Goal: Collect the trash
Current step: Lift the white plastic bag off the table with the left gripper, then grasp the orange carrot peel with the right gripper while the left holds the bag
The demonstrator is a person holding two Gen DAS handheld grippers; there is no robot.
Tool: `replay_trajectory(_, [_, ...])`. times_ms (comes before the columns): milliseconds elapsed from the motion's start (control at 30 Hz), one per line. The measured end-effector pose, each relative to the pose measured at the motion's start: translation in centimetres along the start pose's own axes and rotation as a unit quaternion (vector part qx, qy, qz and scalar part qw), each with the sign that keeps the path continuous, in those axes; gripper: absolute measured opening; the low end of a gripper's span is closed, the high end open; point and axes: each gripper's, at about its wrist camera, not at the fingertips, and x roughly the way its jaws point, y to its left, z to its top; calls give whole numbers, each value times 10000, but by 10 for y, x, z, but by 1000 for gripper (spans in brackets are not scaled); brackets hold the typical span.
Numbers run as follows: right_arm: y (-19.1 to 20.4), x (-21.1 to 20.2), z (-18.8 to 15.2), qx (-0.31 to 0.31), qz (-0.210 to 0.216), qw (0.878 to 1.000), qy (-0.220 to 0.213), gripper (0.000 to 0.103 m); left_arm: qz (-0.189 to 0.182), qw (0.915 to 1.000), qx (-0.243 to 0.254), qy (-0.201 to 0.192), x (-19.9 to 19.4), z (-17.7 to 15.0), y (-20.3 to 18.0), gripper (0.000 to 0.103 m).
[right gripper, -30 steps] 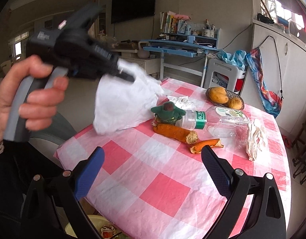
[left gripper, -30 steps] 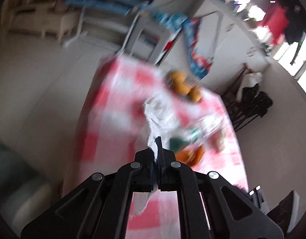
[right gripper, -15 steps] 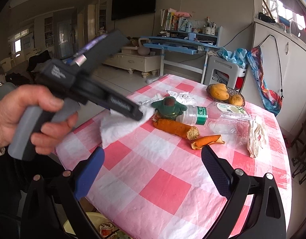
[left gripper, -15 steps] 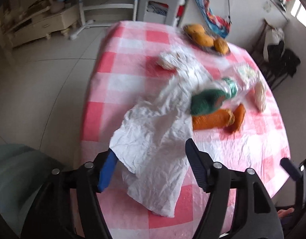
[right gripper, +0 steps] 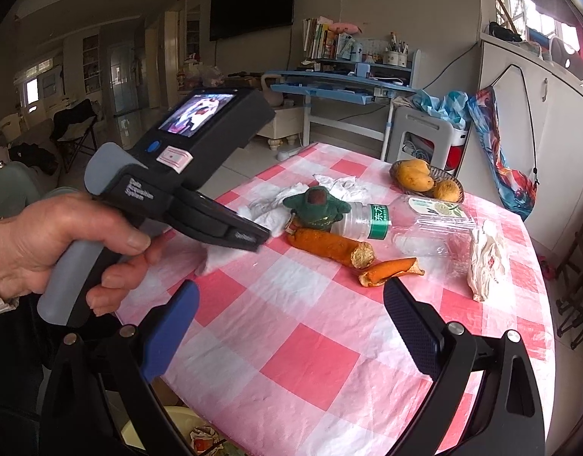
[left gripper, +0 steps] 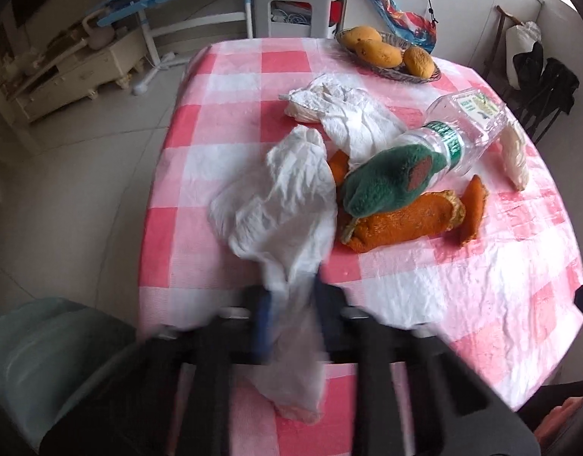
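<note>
Here, left gripper [left gripper: 289, 315] blurred, fingers narrowed around tail of crumpled white tissue [left gripper: 287, 205] at near edge of checked table [left gripper: 481, 285]; whether clamped, cannot tell. Right gripper [right gripper: 291, 326] wide apart, empty, above table. Tissue touches green plush toy [left gripper: 386, 182] and orange peel roll [left gripper: 401, 224], with clear plastic bottle [left gripper: 466, 133] beside them. Risk: loose pinch lets tissue slip out; trailing tissue drags toy or peel off edge, missing yellow bin [right gripper: 169, 429] below
</note>
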Motion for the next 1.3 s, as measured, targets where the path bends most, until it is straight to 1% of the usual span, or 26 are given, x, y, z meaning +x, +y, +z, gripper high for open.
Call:
replay_trajectory(33, [-1, 0, 0, 11, -9, 10000, 1, 93, -87, 9999, -67, -10, -1, 1, 1, 7])
replay_trajectory(100, [-2, 0, -1, 37, -31, 10000, 12, 93, -142, 9997, -125, -150, -10, 3, 2, 6])
replay_trajectory(200, [-6, 1, -1, 110, -73, 9999, 29, 93, -244, 9978, -262, -561, -34, 8, 6, 6])
replay_trajectory(267, [-10, 1, 0, 196, -84, 9998, 38, 93, -324, 9948, -397, -882, -52, 10, 11, 6])
replay_trajectory(333, [-15, 3, 1, 318, -91, 9994, 46, 93, -494, 9904, -578, -1152, -66, 12, 18, 6])
replay_trajectory(433, [-27, 7, 4, 563, -144, 9983, 46, 93, -648, 9840, -805, -1453, -82, 14, 27, 6])
replay_trajectory(500, [-37, 12, 5, 821, -217, 9963, 115, 93, -692, 9810, -931, -1556, -89, 15, 33, 6])
replay_trajectory(567, [-49, 18, 6, 1095, -237, 9935, 193, 93, -775, 9792, -1048, -1558, -91, 17, 39, 6])
replay_trajectory(633, [-63, 26, 7, 1403, -348, 9891, 276, 93, -826, 9782, -1136, -1530, -91, 18, 42, 6])
replay_trajectory(667, [-68, 28, 8, 1482, -396, 9877, 291, 91, -869, 9778, -1169, -1504, -91, 19, 44, 6])
replay_trajectory(733, [-80, 35, 10, 1709, -482, 9834, 365, 75, -944, 9772, -1213, -1464, -89, 19, 45, 6])
replay_trajectory(767, [-86, 38, 10, 1805, -518, 9814, 401, 73, -969, 9770, -1221, -1456, -89, 19, 44, 6])
replay_trajectory(800, [-91, 44, 11, 1909, -577, 9789, 442, 68, -996, 9767, -1222, -1456, -89, 18, 44, 6])
replay_trajectory(833, [-95, 48, 11, 1966, -595, 9775, 482, 59, -1029, 9763, -1220, -1458, -90, 18, 43, 6])
replay_trajectory(967, [-101, 65, 15, 2075, -703, 9736, 638, 48, -1088, 9759, -1172, -1486, -92, 19, 40, 6])
replay_trajectory(1000, [-101, 70, 15, 2075, -756, 9729, 690, 44, -1086, 9760, -1155, -1496, -93, 19, 39, 6])
replay_trajectory(1100, [-103, 80, 14, 2113, -889, 9697, 844, 39, -1107, 9757, -1146, -1502, -94, 19, 40, 6])
replay_trajectory(1300, [-94, 91, 14, 1877, -970, 9718, 1050, 39, -1121, 9759, -1114, -1505, -95, 20, 41, 6])
